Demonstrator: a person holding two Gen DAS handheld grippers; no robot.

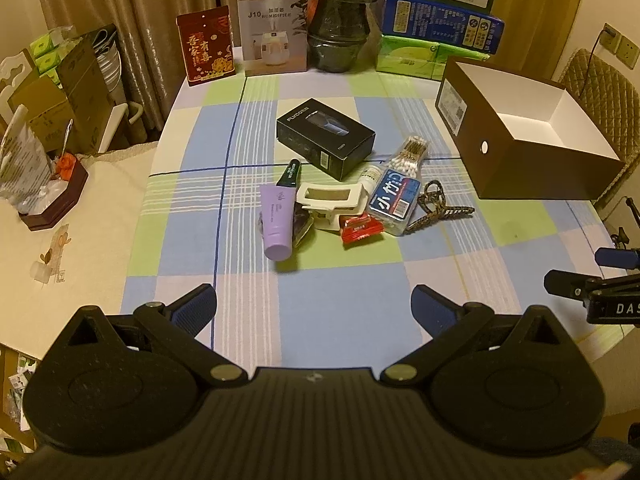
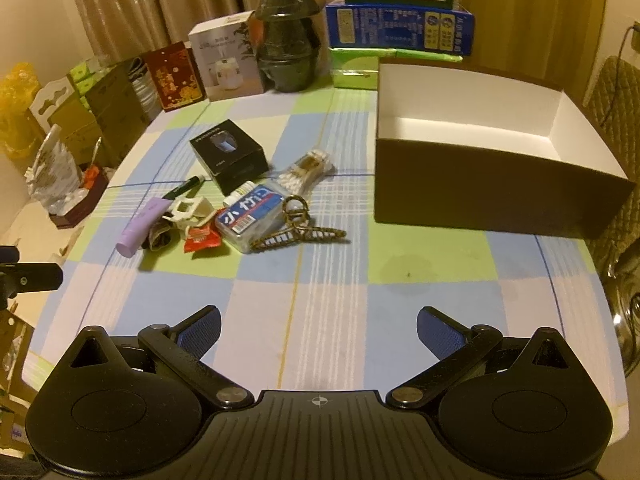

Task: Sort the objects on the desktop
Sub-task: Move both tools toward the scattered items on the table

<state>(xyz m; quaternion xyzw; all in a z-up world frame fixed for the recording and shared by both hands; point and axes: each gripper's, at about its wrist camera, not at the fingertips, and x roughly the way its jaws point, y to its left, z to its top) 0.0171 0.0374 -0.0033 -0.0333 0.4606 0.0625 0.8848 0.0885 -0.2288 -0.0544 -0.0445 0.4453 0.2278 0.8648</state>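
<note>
A heap of small items lies mid-table: a black carton [image 1: 326, 143] [image 2: 229, 154], a lilac tube [image 1: 275, 221] [image 2: 142, 222], a cream clip [image 1: 332, 202] [image 2: 187, 208], a red sachet [image 1: 361, 231] [image 2: 201, 240], a clear blue-labelled case [image 1: 394, 200] [image 2: 250, 216], a pack of cotton swabs [image 1: 410, 156] [image 2: 306, 170] and a leopard hair claw [image 1: 438, 208] [image 2: 298, 232]. An open brown box [image 1: 532, 148] [image 2: 480, 160] with white inside stands to the right. My left gripper [image 1: 314, 312] and right gripper [image 2: 318, 332] both hover open over the near cloth, holding nothing.
Along the far edge stand a red carton [image 1: 206, 50], a white humidifier box [image 1: 274, 30], a dark wrapped pot [image 1: 342, 20] [image 2: 286, 36] and stacked blue and green boxes [image 1: 438, 20]. A side table at left carries a small wooden tray [image 1: 56, 196]. A quilted chair [image 1: 600, 96] stands right.
</note>
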